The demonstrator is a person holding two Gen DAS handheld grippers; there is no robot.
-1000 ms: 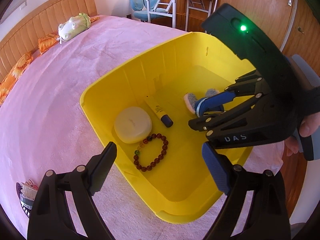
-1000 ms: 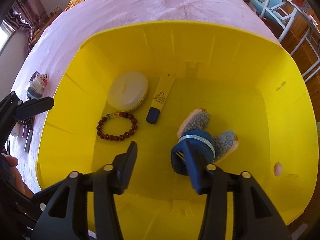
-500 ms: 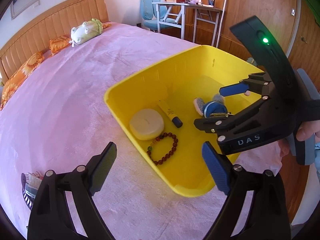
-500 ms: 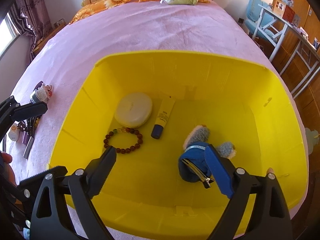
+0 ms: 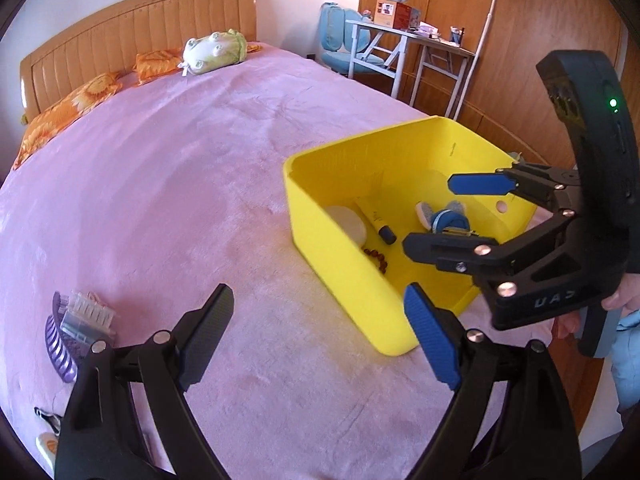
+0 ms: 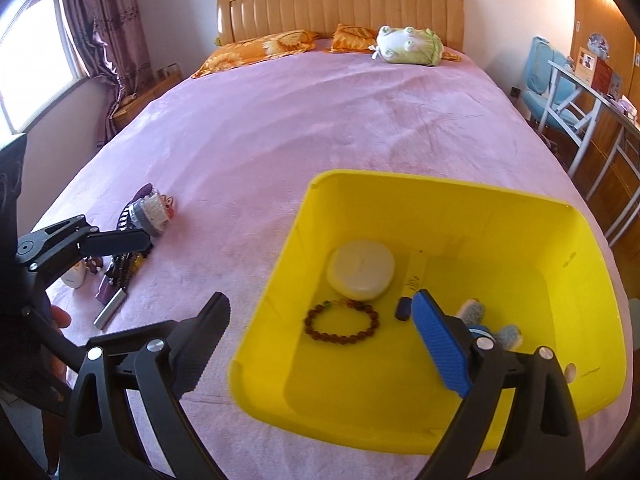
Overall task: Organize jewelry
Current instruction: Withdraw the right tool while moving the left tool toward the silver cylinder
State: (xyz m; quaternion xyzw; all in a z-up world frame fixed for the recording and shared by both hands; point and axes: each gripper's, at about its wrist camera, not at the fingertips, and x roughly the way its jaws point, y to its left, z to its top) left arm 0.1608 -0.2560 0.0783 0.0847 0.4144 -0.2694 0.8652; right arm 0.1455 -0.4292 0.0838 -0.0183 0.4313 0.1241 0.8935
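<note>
Left wrist view: the left gripper [image 5: 318, 334] hangs over the pink bedspread [image 5: 168, 184] with its jaws wide apart and nothing between them. Ahead and to the right sits a yellow bin [image 5: 340, 256]. Inside it lie a round white case [image 5: 348, 222], a yellow tube with a dark cap [image 5: 376, 222], part of a brown bead bracelet [image 5: 378, 260] and a blue hair clip with grey fuzzy ends [image 5: 446, 218]. The right gripper [image 5: 434, 210] hovers above the bin's right side, its jaws also apart and empty; a hand [image 5: 622, 298] grips its handle at the frame's edge. At the far left of the bedspread lies a small heap of hair combs and clips [image 5: 76, 324]. A green and white plush toy [image 5: 214, 50] rests near the headboard.

Right wrist view: the right gripper [image 6: 320, 336] shows its jaws spread wide, holding nothing, above the near-left part of the yellow bin [image 6: 272, 280]. On the bin floor the bead bracelet [image 6: 342, 322] lies whole, just in front of the white case [image 6: 360, 270]; the tube's dark cap [image 6: 403, 307] and the fuzzy blue clip [image 6: 500, 334] show beside the blue finger pad. The left gripper [image 6: 116, 240] reaches in from the left edge, over the heap of clips [image 6: 132, 240] on the bedspread, well apart from the bin.
</note>
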